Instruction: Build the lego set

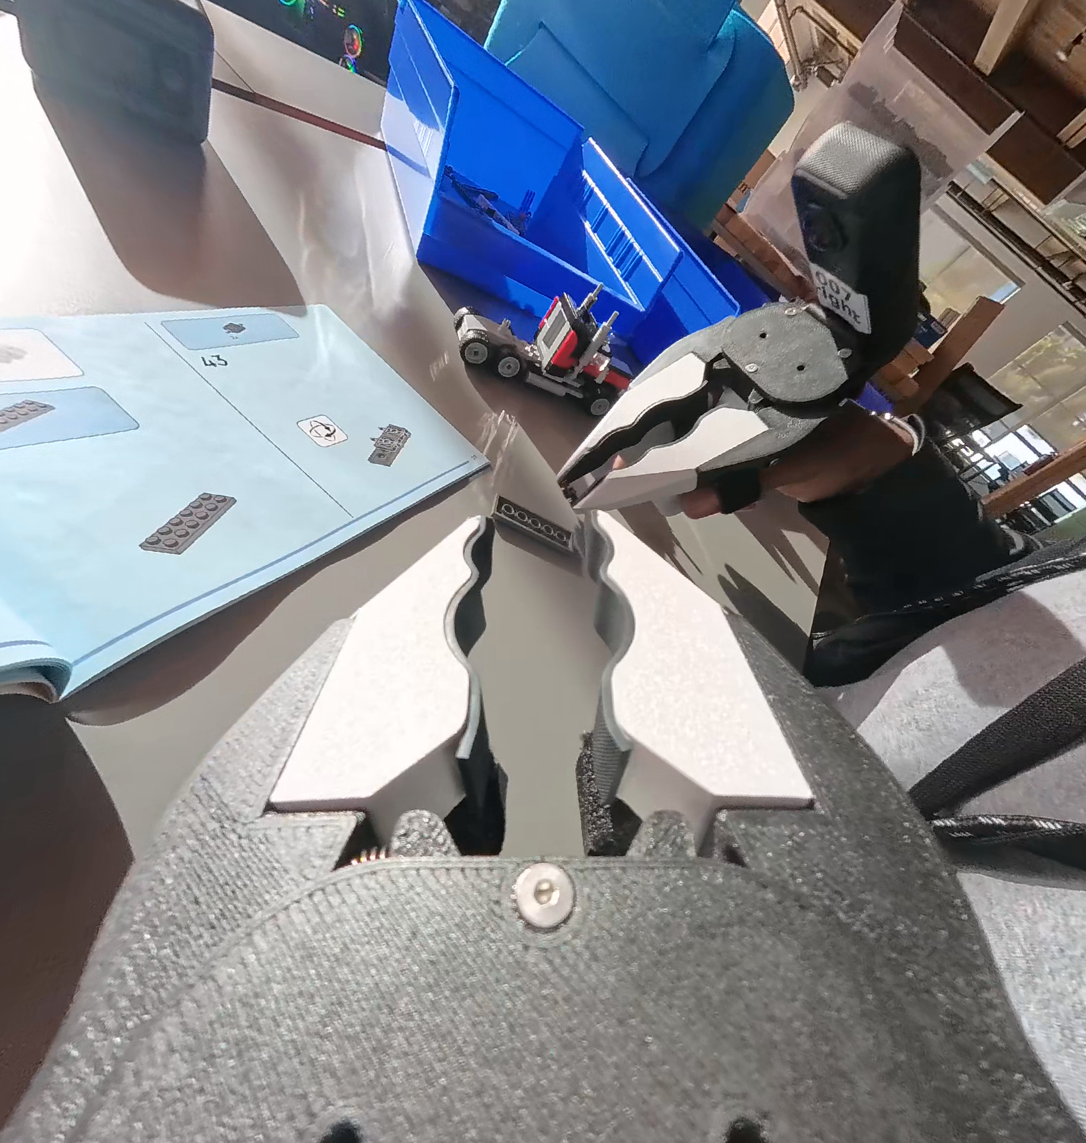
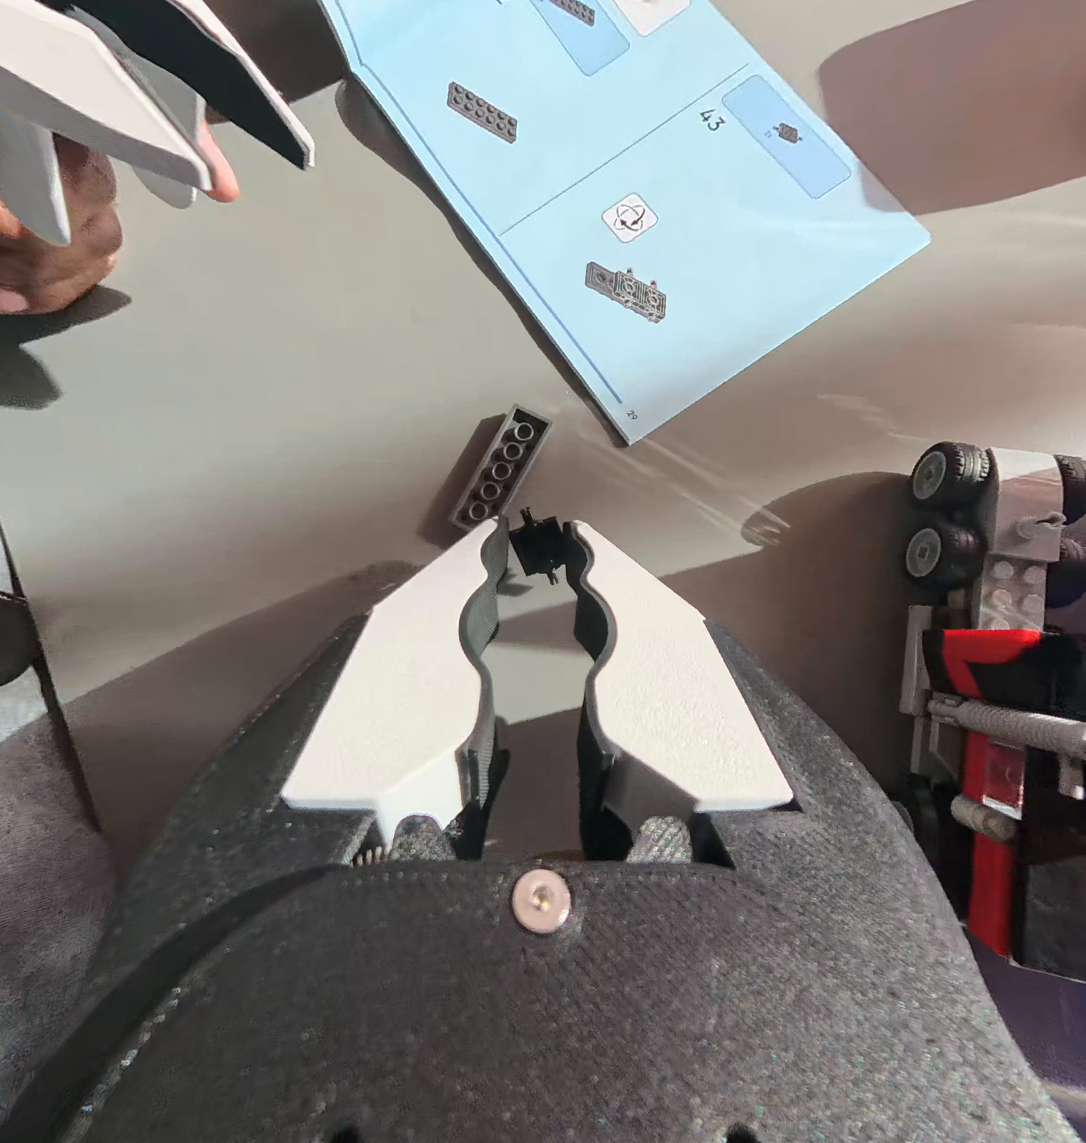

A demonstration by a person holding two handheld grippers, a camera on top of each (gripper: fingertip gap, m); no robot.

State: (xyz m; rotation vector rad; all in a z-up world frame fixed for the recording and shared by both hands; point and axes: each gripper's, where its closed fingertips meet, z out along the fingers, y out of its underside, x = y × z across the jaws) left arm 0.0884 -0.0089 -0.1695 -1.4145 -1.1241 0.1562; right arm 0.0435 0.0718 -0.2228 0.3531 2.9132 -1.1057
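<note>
A dark grey plate [image 2: 501,468] lies upside down on the table, its underside tubes showing. It also shows in the left wrist view [image 1: 534,530], just beyond my left gripper [image 1: 535,524], which is open and empty. In the right wrist view the left gripper [image 2: 262,167] hangs well above and left of the plate. My right gripper [image 2: 534,533] is shut on a small black piece with pins [image 2: 535,545], held right beside the plate's near end. In the left wrist view the right gripper [image 1: 566,490] has its tips just over the plate.
An open light blue instruction booklet [image 1: 175,458] lies left of the plate, and shows in the right wrist view [image 2: 621,185]. A red, black and grey truck model [image 1: 547,359] stands behind, in front of blue bins [image 1: 497,185]. In the right wrist view the truck [image 2: 1017,711] is close on the right.
</note>
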